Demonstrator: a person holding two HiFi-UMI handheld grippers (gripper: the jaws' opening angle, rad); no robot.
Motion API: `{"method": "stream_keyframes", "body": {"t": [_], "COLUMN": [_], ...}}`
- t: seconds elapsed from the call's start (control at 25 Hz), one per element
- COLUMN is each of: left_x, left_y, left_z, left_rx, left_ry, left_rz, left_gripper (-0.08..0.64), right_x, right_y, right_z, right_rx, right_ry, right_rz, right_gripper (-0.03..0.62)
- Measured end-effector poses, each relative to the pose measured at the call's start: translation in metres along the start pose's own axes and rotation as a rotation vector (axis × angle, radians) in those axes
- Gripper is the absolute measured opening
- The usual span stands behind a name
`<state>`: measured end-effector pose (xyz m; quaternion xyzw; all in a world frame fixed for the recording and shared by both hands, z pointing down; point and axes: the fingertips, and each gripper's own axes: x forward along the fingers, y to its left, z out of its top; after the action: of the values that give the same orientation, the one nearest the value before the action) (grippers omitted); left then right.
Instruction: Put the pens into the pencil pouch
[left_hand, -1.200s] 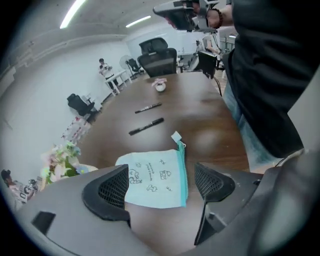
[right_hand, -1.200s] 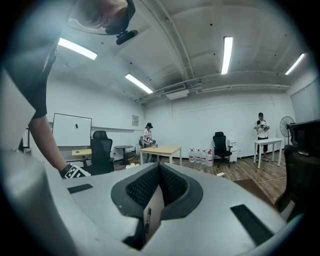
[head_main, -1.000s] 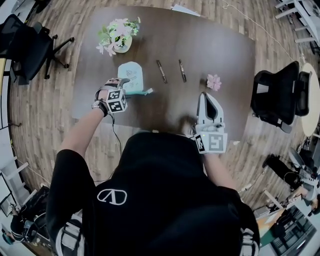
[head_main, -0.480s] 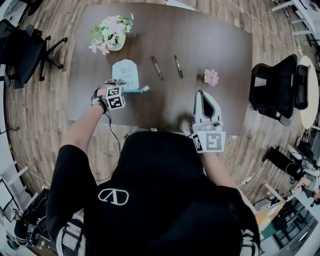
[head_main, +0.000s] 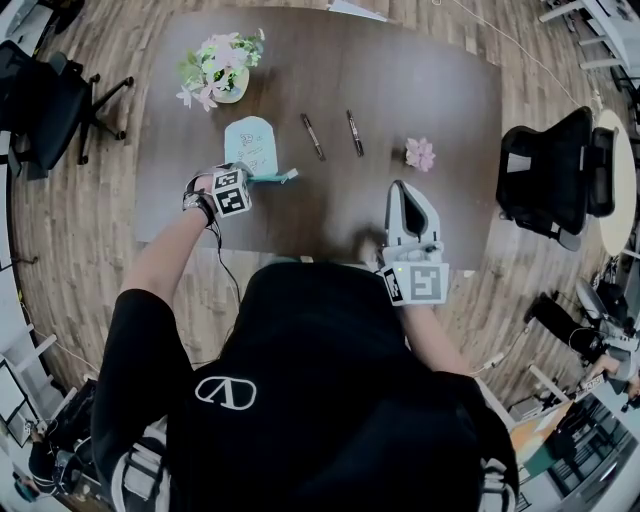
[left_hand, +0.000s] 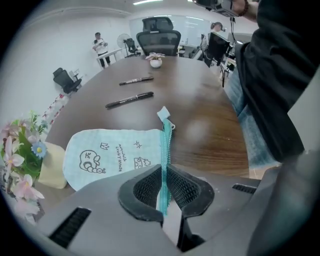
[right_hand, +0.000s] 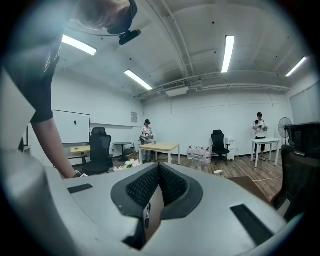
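A pale teal pencil pouch lies flat on the dark brown table, its zipper edge toward me. My left gripper points steeply down at that near edge. Its jaws have just been closing and now pinch the teal zipper strip. Two black pens lie side by side to the right of the pouch, also seen as pens in the left gripper view. My right gripper is held level over the table's near right, shut and empty.
A vase of pink and white flowers stands behind the pouch. A small pink flower lies right of the pens. Black office chairs stand at the right and the far left. People stand far off in the room.
My left gripper has come down onto the pouch's near edge and its jaws have closed on the zipper strip. The right gripper has stayed where it was.
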<state>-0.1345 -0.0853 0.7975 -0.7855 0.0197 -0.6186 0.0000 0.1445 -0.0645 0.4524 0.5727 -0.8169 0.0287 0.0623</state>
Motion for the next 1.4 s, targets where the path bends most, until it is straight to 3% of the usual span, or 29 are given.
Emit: {"method": "stream_keyframes", "body": {"t": [0.32,0.92,1.4], "left_x": [-0.042,-0.146,-0.212], "left_y": [0.016,0.049,0.053], "left_z": [0.025,0.065,0.105], "left_rx": [-0.156,-0.561,-0.903], "left_ry": [-0.133,-0.493,-0.876], "left_rz": [0.027,0.087,0.092], "left_gripper": [0.028,0.025,0.023], "right_x": [-0.004,-0.006,-0.01], "right_y": [0.001,0.0,-0.004], "right_z": [0.004,0.021,0.025], "right_rx": [0.011,0.019,0.027], "right_ry": [-0.026,-0.075,-0.088], "right_rz": [0.01,0.027,0.019], "right_gripper": [-0.002,-0.002,-0.002]}}
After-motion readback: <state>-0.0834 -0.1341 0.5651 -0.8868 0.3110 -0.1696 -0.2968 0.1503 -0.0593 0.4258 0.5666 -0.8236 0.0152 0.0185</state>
